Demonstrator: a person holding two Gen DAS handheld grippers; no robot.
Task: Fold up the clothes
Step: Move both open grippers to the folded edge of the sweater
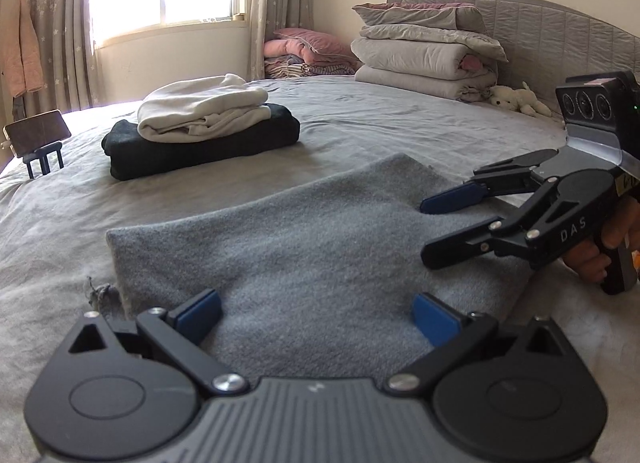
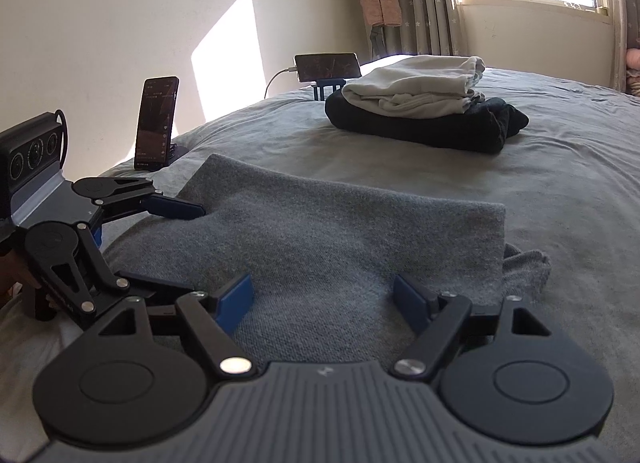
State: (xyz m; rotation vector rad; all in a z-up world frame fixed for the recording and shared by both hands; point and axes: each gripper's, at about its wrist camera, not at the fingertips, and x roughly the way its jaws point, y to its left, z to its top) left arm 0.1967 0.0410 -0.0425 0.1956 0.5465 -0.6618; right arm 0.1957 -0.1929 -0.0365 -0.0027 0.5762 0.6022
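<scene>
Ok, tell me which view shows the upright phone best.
The right wrist view: the upright phone stands whole on its stand at the bed's edge, beside the grey garment. The left wrist view does not show it, only the sideways phone.

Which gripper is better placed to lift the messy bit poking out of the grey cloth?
Probably the right gripper: the bunched bit pokes out just beside it, at the grey cloth edge.
</scene>
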